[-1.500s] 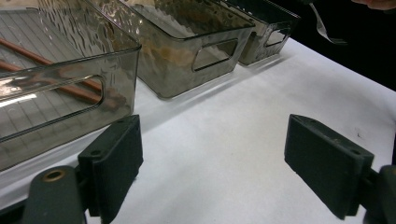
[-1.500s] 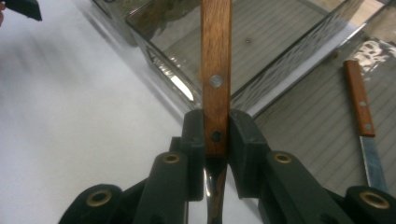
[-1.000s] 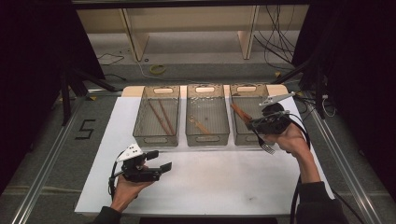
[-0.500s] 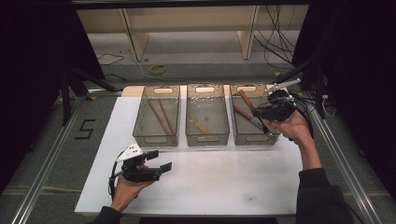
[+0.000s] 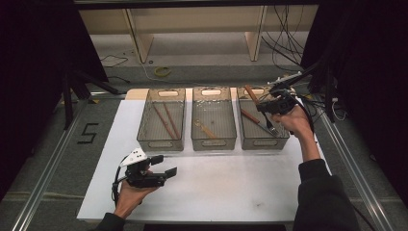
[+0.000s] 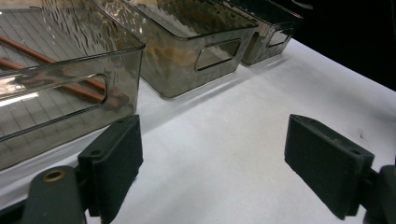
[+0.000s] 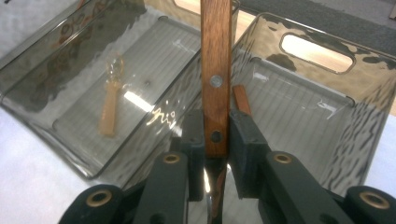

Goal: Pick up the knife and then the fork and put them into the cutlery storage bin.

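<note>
Glowing brightly at the centre of the high view on the white worktop, fading to near black at both sides and along the lower corners. Falling from above, casting only short soft shadows beside the smoky bins. Looking soft and slightly grainy overall. Glinting in small white streaks on the ribbed bin floor in the right gripper view, blurring the near fingers at the bottom edge. Throwing a dim shadow under the nearest bin in the left gripper view, darkening toward the top right corner.
</note>
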The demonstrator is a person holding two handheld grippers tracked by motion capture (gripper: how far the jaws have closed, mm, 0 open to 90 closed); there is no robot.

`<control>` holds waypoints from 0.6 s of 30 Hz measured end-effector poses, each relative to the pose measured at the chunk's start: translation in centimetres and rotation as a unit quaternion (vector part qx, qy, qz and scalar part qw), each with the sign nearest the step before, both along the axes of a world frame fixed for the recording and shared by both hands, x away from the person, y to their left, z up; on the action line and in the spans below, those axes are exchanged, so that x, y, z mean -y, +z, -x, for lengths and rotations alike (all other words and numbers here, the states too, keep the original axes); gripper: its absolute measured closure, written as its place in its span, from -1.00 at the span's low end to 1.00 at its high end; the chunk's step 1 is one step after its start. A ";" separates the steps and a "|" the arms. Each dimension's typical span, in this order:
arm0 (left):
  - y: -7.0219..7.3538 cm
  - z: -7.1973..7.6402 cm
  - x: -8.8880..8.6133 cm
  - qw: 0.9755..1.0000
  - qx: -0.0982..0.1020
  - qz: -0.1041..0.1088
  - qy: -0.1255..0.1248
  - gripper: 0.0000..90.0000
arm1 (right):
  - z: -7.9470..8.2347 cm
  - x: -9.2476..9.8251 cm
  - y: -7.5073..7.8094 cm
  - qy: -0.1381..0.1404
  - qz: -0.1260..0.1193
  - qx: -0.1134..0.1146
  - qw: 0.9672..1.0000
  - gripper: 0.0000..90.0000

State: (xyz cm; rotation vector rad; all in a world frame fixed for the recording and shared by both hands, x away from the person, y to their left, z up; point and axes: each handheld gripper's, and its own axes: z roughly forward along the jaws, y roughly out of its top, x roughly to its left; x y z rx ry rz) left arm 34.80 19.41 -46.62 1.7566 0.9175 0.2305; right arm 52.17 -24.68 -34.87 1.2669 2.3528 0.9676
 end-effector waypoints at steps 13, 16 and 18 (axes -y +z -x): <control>0.0 0.0 0.0 1.000 0.000 0.001 0.000 -0.58 | -1.9 0.1 -1.4 -0.037 -0.001 -0.006 0.999 0.73; 0.0 0.0 0.0 1.000 0.000 0.001 0.000 -0.58 | -2.2 0.0 -1.6 -0.044 -0.002 -0.008 0.999 0.73; 0.0 0.0 0.0 1.000 0.000 0.002 0.000 -0.58 | -2.3 0.0 -1.8 -0.046 0.001 -0.008 0.999 0.73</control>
